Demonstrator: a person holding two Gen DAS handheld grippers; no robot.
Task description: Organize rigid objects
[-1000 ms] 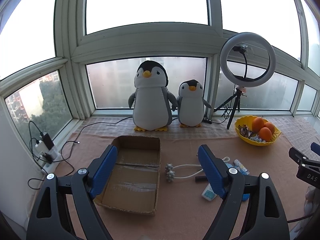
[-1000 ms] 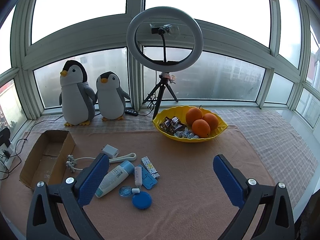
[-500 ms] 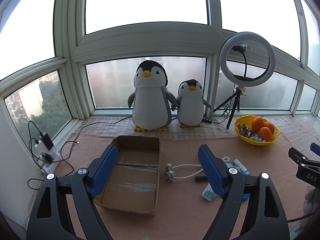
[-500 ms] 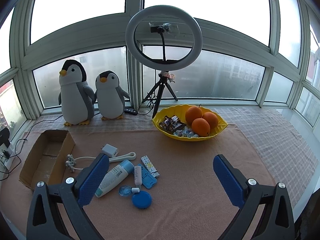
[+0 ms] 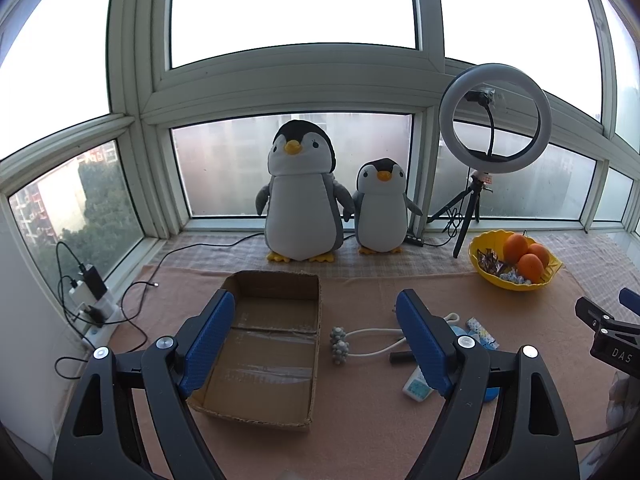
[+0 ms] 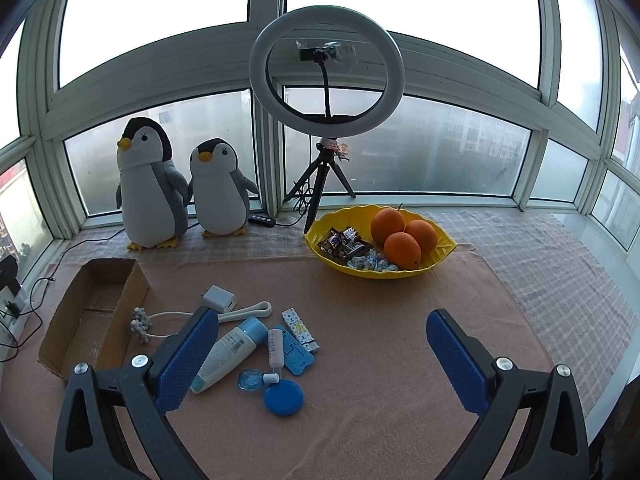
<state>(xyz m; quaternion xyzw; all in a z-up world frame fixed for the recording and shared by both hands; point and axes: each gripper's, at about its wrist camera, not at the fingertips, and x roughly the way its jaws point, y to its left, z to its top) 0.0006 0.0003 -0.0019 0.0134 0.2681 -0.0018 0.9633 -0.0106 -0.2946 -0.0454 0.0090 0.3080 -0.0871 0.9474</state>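
Both empty, jaws wide apart: left gripper point(image 5: 312, 344) over the empty cardboard box point(image 5: 264, 344), right gripper point(image 6: 320, 356) just behind the pile. Best to drop the right onto the lotion bottle point(image 6: 228, 356) beside its left finger, squeeze across the middle, then carry leftward to the box.

The surface point(image 6: 380, 344) is covered in a matt, nubbly peach cloth, with a checked woven cloth point(image 6: 560, 248) behind it, and on it sits a brown cardboard box point(image 5: 276, 420) with rough torn edges and shiny tape strips across its floor. The left gripper point(image 5: 316, 336) and right gripper point(image 6: 322, 344) have matt black plastic arms with bright metal rivets and blue pads of finely dimpled rubbery texture. The yellow bowl point(image 6: 440, 252) looks like glossy plastic, the bottle point(image 6: 228, 354) and round blue lid point(image 6: 283, 398) like smooth plastic, and the two penguins point(image 5: 304, 208) like soft plush.
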